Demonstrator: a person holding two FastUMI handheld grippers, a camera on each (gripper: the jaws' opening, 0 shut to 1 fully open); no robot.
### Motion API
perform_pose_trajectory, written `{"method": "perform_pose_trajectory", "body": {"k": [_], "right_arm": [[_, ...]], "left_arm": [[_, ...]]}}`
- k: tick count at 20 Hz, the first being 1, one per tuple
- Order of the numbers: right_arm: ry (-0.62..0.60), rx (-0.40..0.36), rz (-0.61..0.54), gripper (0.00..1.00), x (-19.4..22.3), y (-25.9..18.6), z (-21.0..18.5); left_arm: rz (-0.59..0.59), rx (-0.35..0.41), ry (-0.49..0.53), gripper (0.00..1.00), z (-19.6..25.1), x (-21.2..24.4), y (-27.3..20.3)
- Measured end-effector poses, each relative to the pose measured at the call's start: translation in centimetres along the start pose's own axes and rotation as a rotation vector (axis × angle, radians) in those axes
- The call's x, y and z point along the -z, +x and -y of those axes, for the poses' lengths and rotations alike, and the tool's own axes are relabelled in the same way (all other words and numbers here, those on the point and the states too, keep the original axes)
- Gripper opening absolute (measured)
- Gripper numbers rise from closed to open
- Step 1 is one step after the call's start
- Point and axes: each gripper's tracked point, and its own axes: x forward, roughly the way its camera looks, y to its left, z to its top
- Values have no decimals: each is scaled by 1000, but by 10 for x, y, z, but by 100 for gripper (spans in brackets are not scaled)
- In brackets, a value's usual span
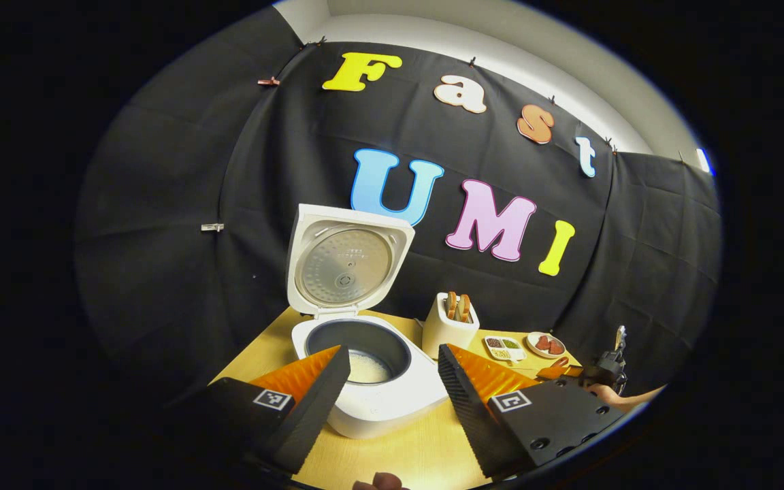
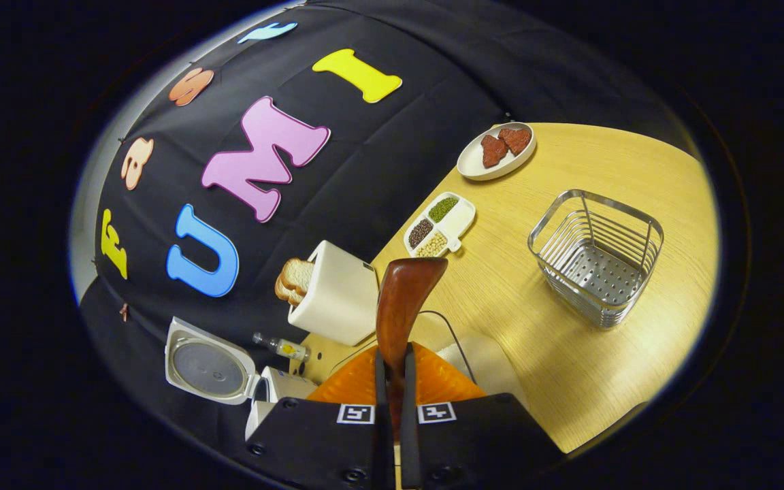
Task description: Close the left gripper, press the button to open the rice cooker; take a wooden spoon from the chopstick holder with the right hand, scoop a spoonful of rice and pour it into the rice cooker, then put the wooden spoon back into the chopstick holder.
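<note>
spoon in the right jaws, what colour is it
Reddish-brown wood; the spoon shows best in the right gripper view.

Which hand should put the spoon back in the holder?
The right. Its fingers are already clamped on the wooden spoon, and the wire chopstick holder stands just ahead. The left gripper is open at the rice cooker.

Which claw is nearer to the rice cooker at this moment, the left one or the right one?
Left. The left claw hangs open right over the rice cooker, its lid up. The right claw, shut on the wooden spoon, is farther off, past the toaster.
</note>
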Motion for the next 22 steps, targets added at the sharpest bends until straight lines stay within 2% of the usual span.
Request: {"method": "perform_pose_trajectory", "body": {"k": [7, 10, 16, 22], "right_arm": [[118, -45, 65, 8, -38, -22, -18], [123, -57, 56, 8, -45, -29, -35], [124, -140, 19, 8, -43, -39, -105], [129, -235, -63, 8, -7, -33, -191]], "left_arm": [[-8, 26, -2, 91, 12, 3, -1], [-9, 30, 1, 91, 12, 4, -1], [-14, 25, -10, 91, 9, 11, -2], [-15, 15, 2, 91, 5, 20, -10]]}}
